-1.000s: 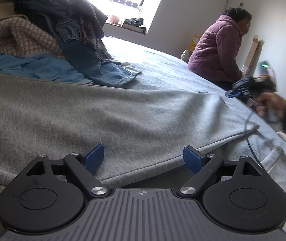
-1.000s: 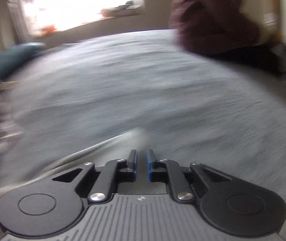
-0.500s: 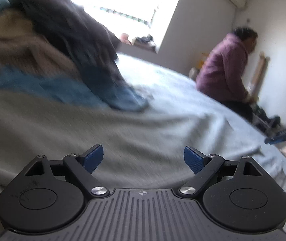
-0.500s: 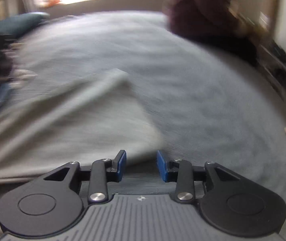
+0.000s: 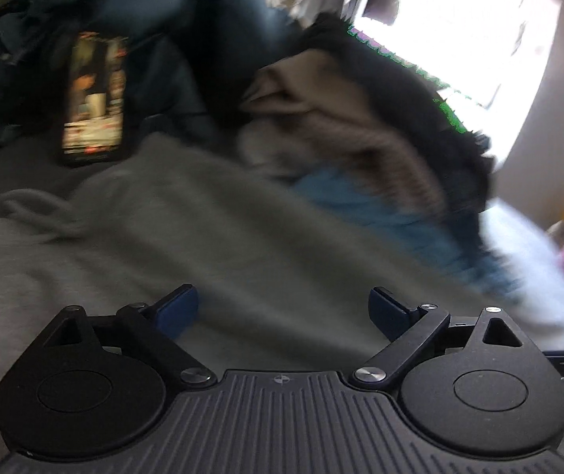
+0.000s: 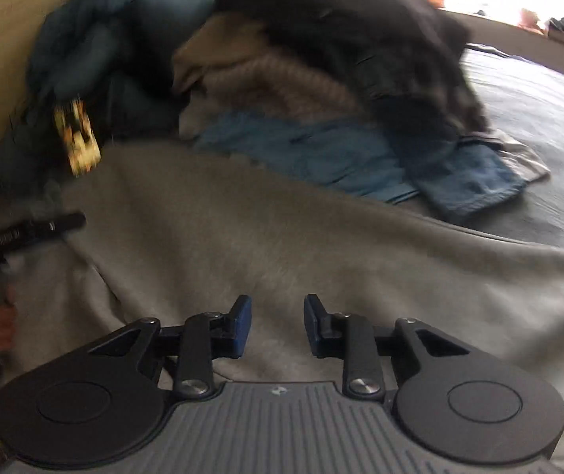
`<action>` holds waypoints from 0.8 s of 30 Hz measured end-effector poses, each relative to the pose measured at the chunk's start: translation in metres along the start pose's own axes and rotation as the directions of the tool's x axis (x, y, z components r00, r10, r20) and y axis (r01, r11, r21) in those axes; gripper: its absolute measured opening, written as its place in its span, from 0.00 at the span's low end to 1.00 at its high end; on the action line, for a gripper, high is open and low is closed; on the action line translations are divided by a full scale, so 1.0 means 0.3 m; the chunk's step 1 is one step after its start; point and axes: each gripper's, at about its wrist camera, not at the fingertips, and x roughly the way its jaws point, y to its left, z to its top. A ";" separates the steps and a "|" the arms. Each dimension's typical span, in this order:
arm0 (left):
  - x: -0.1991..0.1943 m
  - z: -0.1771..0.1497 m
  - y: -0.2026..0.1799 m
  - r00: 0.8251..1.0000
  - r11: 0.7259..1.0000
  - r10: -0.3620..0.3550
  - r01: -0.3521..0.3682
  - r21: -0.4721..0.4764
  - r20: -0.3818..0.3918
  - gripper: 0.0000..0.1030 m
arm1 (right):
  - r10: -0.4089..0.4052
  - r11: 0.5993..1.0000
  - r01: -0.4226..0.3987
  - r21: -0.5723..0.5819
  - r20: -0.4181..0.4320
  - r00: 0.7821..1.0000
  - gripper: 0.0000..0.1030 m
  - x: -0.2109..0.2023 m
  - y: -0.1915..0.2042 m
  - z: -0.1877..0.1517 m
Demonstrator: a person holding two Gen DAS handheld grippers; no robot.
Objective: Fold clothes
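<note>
A large grey fleece garment [image 5: 210,237] lies spread on the bed and fills the lower part of both views [image 6: 282,237]. My left gripper [image 5: 283,312] is wide open and empty just above it. My right gripper [image 6: 278,326] is partly open and empty over the same garment. The left gripper also shows at the left edge of the right wrist view [image 6: 25,233]. Both views are motion-blurred.
A pile of clothes [image 6: 321,71] lies behind the grey garment: blue denim [image 6: 380,158], a beige knit and dark items. A lit phone [image 5: 94,98] leans at the back left. The bed's grey sheet [image 6: 538,118] stretches right, toward a bright window [image 5: 471,31].
Both grippers have swung left toward the clothes pile and phone. The right gripper opened from shut and let go of the grey garment. The left stayed open.
</note>
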 end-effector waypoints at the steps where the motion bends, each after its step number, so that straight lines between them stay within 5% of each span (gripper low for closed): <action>1: 0.001 -0.002 0.009 1.000 1.000 0.004 -0.004 0.004 -0.003 0.91 | -0.028 1.000 0.028 -0.007 -0.028 0.999 0.29 0.024 -0.022 -0.013; 5: -0.003 -0.011 0.044 1.000 1.000 0.014 -0.014 0.015 0.004 0.91 | -0.155 0.984 0.161 0.082 -0.072 0.985 0.26 -0.041 -0.206 -0.122; 11: -0.026 -0.014 0.089 0.998 0.998 -0.050 0.051 -0.021 0.028 0.92 | -0.451 0.820 0.486 0.302 -0.182 0.874 0.28 -0.253 -0.521 -0.216; 15: -0.026 -0.022 0.086 0.996 0.996 -0.079 0.080 -0.028 0.037 0.92 | -0.313 0.930 0.306 0.205 0.000 0.950 0.28 -0.220 -0.353 -0.038; 18: -0.026 -0.019 0.083 0.993 0.993 -0.104 0.107 -0.045 0.052 0.92 | -0.123 0.992 0.120 0.047 0.072 0.990 0.41 -0.059 -0.148 0.130; 22: -0.046 -0.009 0.080 0.981 0.983 -0.172 0.177 -0.047 0.091 0.92 | 0.084 0.993 -0.077 -0.093 0.068 0.994 0.51 0.215 0.067 0.318; 24: -0.035 -0.015 0.070 0.987 0.990 -0.139 0.140 -0.011 0.078 0.93 | 0.164 0.980 -0.157 -0.122 0.049 0.985 0.53 0.337 0.114 0.392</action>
